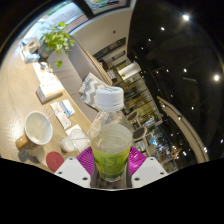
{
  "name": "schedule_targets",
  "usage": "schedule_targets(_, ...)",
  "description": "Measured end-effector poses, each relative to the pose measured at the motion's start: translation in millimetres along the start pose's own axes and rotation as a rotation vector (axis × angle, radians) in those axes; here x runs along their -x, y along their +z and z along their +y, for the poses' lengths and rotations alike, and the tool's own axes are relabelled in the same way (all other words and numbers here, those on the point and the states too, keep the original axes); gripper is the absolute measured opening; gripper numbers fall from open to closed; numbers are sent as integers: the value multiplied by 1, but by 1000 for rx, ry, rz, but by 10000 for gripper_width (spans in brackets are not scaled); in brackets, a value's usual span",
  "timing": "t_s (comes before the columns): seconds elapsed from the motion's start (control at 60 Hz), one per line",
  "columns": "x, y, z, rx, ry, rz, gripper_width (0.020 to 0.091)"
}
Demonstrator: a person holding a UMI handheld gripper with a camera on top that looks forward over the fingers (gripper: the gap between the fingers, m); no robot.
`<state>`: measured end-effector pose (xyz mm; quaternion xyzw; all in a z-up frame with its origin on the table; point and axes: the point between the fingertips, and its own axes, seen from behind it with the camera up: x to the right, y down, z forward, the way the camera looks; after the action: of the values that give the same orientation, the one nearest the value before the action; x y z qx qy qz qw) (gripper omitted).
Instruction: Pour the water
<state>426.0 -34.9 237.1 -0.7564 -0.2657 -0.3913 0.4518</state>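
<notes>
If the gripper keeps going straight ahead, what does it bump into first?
Nothing new at once: the clear plastic bottle with greenish liquid and a white cap already stands between the jaws of the gripper, seemingly pressed from both sides. Beyond it lies the wooden table; depth there is hard to judge.

A café or lounge: sofas (48,82), potted plant (57,40), shelves (140,100), recessed ceiling spotlights (185,17).

A single camera rides on the gripper (111,168), looking forward along its fingers and rolled hard, so the table (25,85) climbs toward ten o'clock. The bottle (110,135) sits very close at six o'clock; no second view overlaps.
</notes>
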Motion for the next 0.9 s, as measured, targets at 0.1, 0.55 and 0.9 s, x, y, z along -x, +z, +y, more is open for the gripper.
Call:
schedule_targets(0.1, 17, 3, 0, -39, 272, -129, 404)
schedule_targets(0.55, 128, 41, 33, -22, 875, -521, 404)
schedule_targets(0.9, 169, 55, 55, -26, 869, -581, 428)
